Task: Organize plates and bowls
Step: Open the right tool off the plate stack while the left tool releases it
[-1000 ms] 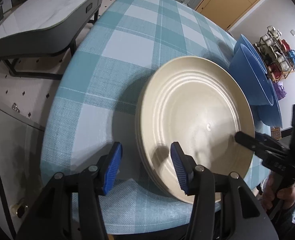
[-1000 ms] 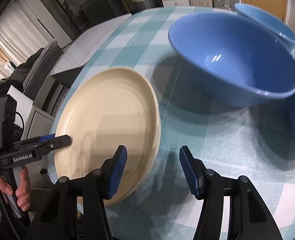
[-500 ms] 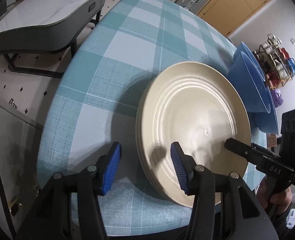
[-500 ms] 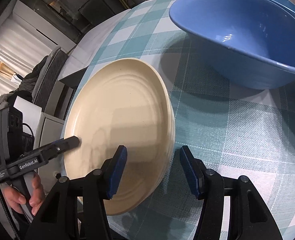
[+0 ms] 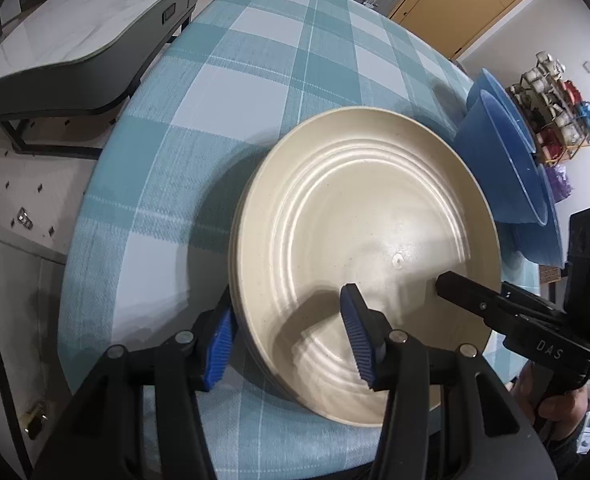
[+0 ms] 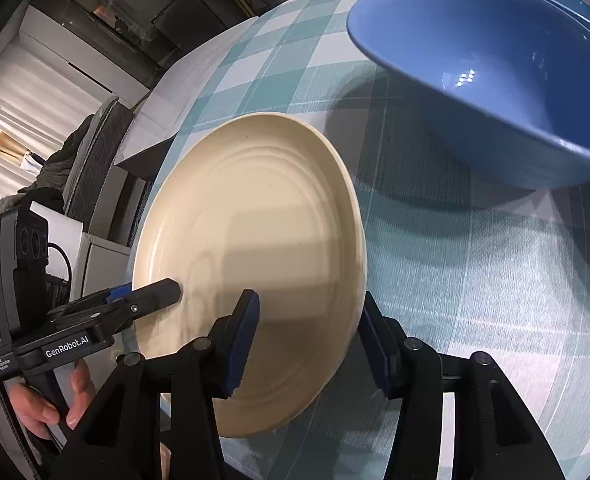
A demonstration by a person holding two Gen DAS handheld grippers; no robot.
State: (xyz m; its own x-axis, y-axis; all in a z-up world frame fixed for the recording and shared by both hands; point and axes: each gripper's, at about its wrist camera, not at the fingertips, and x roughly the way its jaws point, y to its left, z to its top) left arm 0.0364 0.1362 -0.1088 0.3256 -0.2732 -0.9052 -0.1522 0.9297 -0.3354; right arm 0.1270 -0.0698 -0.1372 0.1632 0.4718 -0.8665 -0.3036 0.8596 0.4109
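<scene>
The cream plates [image 5: 359, 248] look smooth, satin-glazed ceramic with faint ridges. The blue bowl [image 6: 495, 80] is glossy. The checked tablecloth [image 5: 223, 92] is matt woven cloth

A low grey table with a pale marble top [image 5: 75, 36] stands on the speckled floor [image 5: 11, 184]. Wooden doors [image 5: 467, 4] and a white wall [image 5: 575, 52] lie beyond; a small rack [image 5: 555, 108] holds cups.

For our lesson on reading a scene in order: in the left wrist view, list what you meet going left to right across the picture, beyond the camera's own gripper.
Grey side table → checked tablecloth → cream plate stack → blue bowls → right gripper, jaws closing, one finger over the plate → rack of cups.
</scene>
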